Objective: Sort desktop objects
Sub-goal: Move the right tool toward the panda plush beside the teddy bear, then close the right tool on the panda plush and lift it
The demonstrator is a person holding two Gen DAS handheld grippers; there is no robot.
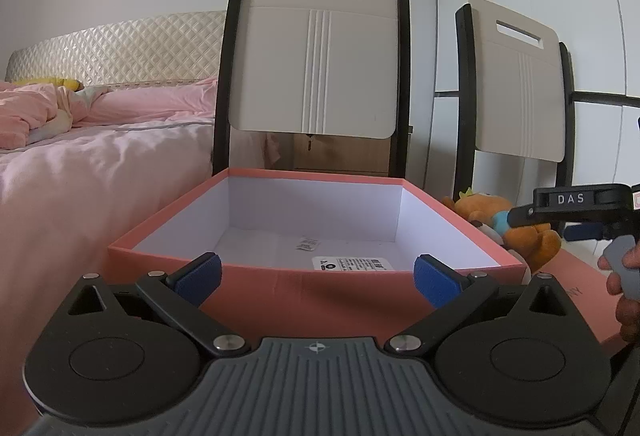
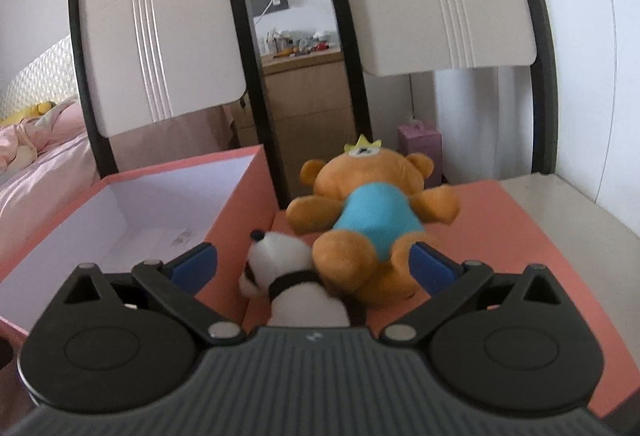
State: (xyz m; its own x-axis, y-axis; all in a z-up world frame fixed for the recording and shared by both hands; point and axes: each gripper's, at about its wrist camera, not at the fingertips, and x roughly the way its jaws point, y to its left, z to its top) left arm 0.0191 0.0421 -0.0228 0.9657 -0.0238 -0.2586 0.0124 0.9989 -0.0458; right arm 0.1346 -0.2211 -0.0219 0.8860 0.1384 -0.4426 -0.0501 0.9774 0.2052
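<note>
We see both hand-held grippers wide open, empty: left (image 1: pixel 316 278) before open pink cardboard box (image 1: pixel 280 288), right (image 2: pixel 314 264) over orange plush bear (image 2: pixel 372 220).

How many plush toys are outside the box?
2: an orange bear lies on the pink lid right of the box; a white toy touches its leg. Others may be hidden.

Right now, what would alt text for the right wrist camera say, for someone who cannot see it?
An open two-finger gripper with blue pads points at two plush toys: an orange teddy bear in a blue shirt, lying on a pink lid, and a small white plush nearest the fingers. To the left stands an open pink box; two chair backs rise behind.
</note>
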